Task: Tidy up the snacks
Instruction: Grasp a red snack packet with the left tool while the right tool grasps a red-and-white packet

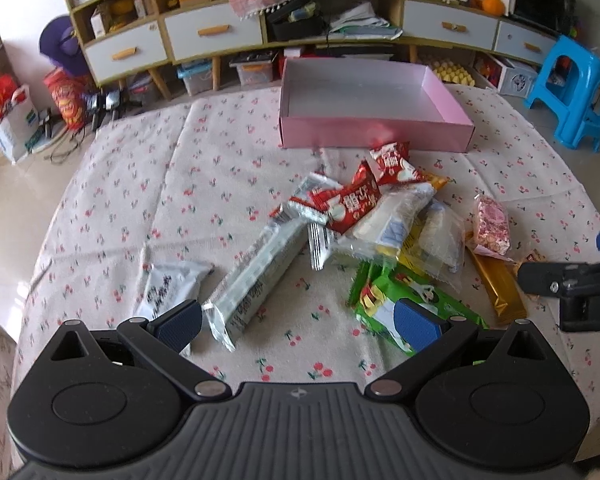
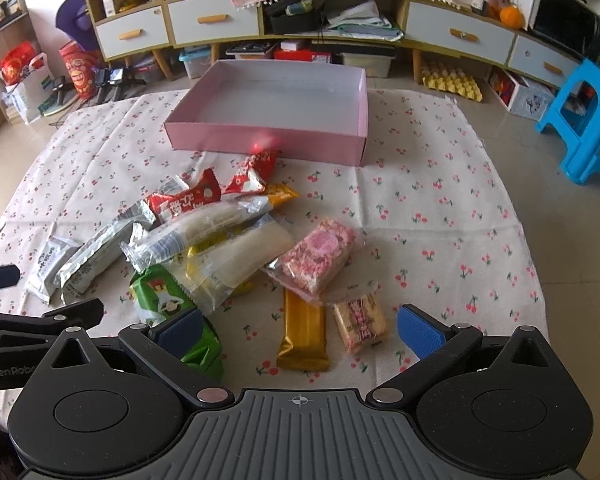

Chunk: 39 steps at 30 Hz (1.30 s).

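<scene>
Gaping wide, both tongs, left point(image 1: 300, 322) and right point(image 2: 300, 326), overlook two red packets point(image 1: 354, 200) and one pink box point(image 1: 374, 132).

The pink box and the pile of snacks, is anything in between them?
Almost nothing. In both views the pink box sits just behind the snack pile, with only a thin strip of cherry cloth between. The nearest red packet almost reaches the box.
</scene>
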Motion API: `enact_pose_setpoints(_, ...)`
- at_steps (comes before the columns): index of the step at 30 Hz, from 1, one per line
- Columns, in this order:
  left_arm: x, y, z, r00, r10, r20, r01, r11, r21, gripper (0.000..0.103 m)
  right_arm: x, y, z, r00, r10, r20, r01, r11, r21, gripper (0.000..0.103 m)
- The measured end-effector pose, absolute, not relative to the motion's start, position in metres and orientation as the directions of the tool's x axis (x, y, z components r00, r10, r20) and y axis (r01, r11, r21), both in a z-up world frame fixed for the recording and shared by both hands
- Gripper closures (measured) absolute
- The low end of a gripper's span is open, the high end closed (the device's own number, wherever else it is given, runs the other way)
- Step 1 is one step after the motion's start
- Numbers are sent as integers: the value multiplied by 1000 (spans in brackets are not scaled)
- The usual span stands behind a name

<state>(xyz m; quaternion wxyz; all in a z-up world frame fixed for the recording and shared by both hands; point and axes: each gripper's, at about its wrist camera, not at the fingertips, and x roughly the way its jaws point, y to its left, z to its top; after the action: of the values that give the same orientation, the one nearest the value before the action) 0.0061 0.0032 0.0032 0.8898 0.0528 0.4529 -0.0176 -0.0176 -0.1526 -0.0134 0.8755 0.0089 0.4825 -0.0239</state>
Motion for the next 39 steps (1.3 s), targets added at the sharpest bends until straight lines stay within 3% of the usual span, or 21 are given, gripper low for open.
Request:
enact_pose_setpoints(9, 25, 16, 13, 585, -65, -809, 192, 980, 60, 1, 10, -161, -2, 510, 54, -858, 5, 998, 66, 0)
enact_pose_setpoints(16, 59, 24, 11, 562, -60, -825, 181, 982, 52, 6, 43, -169, -7, 461, 127, -878, -7, 990, 139, 0)
enact_pose_setpoints(22, 89, 28, -6, 527, -214, -823, 277, 958, -72, 24, 70, -180, -24, 468, 226, -854, 19, 964, 266, 1)
enact_pose_setpoints(30, 120, 24, -19, 493, -332, -804, 357, 920, -161, 48, 111, -200, -53, 491, 295, -820, 108, 913, 394, 5)
enact_pose_setpoints(34, 129, 12, -26, 462, -358, -812, 411, 897, -162, 55, 123, -198, -60, 498, 322, -805, 124, 893, 433, 7)
enact_pose_setpoints(39, 133, 2, -33, 442, -362, -821, 446, 883, -149, 59, 134, -192, -68, 513, 307, -802, 145, 890, 433, 17)
